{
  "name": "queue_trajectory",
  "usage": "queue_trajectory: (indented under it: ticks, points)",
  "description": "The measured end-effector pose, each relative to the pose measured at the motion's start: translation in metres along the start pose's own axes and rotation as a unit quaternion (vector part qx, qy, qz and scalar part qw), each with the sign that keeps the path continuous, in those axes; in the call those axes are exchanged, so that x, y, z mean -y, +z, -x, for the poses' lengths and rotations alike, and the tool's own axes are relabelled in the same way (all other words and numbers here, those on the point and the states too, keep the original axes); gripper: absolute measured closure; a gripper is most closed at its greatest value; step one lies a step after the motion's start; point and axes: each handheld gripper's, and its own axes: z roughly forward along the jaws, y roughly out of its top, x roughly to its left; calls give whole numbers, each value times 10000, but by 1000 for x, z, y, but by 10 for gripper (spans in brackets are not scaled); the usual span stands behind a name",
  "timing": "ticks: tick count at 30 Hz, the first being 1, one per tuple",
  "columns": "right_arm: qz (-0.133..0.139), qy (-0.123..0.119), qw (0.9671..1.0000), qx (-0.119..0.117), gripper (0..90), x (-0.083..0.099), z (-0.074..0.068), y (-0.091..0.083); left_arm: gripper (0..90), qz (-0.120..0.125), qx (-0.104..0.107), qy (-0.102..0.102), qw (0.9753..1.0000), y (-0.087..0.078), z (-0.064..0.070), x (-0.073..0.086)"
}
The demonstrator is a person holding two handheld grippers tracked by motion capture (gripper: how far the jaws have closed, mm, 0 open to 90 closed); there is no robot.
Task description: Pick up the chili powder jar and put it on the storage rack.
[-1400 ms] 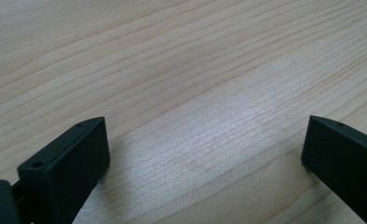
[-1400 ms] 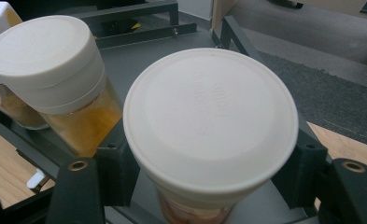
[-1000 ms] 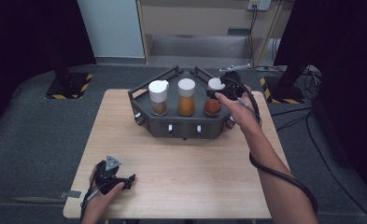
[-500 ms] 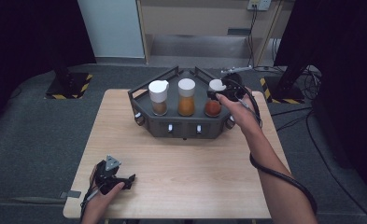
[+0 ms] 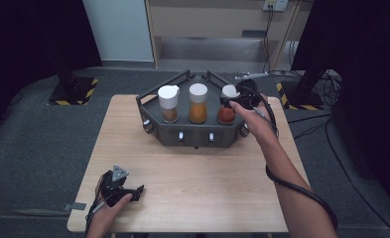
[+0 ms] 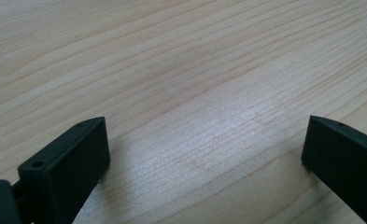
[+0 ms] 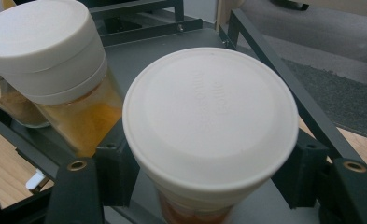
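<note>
A dark six-sided rack (image 5: 197, 138) stands at the back of the wooden table and holds three white-lidded spice jars: brown (image 5: 168, 106), orange (image 5: 198, 106) and red (image 5: 226, 115). My right gripper (image 5: 230, 99) is at the red jar's top. In the right gripper view its jaws press on either side of that jar (image 7: 209, 121) just under the white lid, with the orange jar (image 7: 55, 60) beside it. My left gripper (image 5: 135, 192) lies on the table near the front left corner. Its jaws (image 6: 204, 154) are spread wide over bare wood.
The rack has raised bar rims (image 7: 284, 60) around the jars and small knobs (image 5: 181, 136) on its front face. Grey floor mats surround the table (image 5: 197, 193); the right gripper's cable (image 5: 301, 191) loops around the forearm.
</note>
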Motion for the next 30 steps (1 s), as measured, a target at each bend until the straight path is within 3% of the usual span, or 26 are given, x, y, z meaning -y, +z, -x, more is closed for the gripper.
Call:
queue_trajectory:
  ticks: [7, 15, 24, 30]
  points:
    - [7, -1, 10000, -30, 322, 0, 1, 1, 0, 2, -3, 0, 10000, 0, 0, 0]
    - [125, 35, 9999, 5, 122, 7, 2, -2, 0, 3, -4, -5, 10000, 0, 0, 0]
    - [332, -28, 9994, 69, 61, 22, 4, -21, 0, -4, -15, 2, 10000, 0, 1, 0]
    - [470, 91, 9988, 69, 50, 41, 7, -36, 0, -4, -15, 2, 10000, 0, 1, 0]
